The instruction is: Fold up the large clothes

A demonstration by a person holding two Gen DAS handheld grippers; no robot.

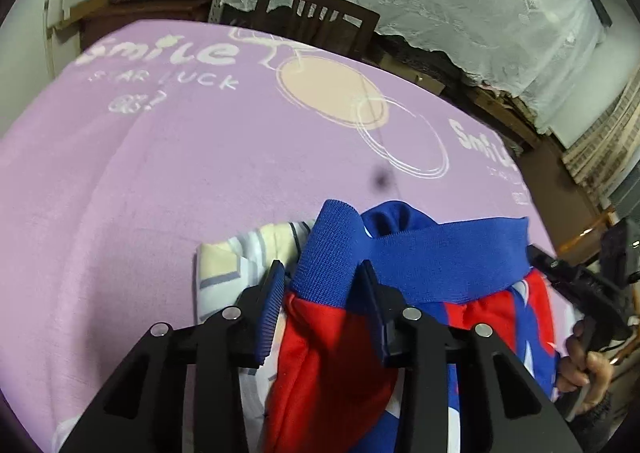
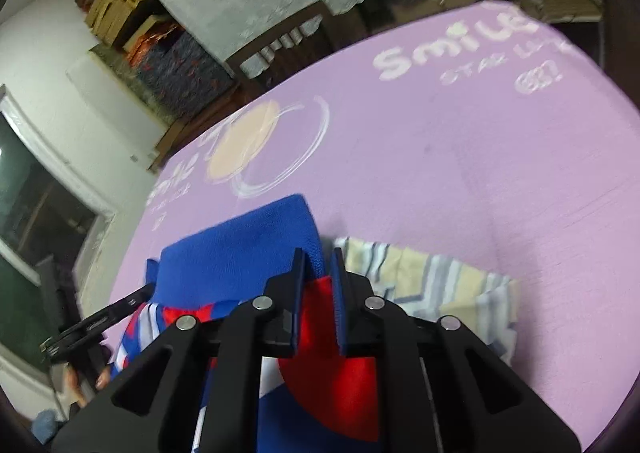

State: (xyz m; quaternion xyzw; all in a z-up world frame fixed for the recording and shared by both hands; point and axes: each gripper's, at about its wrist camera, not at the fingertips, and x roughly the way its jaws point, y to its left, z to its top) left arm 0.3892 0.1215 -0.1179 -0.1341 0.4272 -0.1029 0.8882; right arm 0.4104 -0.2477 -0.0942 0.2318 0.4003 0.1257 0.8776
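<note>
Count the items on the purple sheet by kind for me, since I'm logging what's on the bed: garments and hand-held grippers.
Garments: 2, the red and blue jacket and the striped pale garment under it.
Hand-held grippers: 2, the left hand-held gripper and the right hand-held gripper, both holding the jacket's blue ribbed hem.
Total: 4.

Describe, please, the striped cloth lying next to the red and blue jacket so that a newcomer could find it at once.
Start from the big purple bedsheet printed with white lettering. On it, both grippers hold a red and blue jacket. The striped cloth lies flat beside and partly under it: pale, with cream, white and grey-blue zigzag bands, unlike the jacket's bold colours.
</note>
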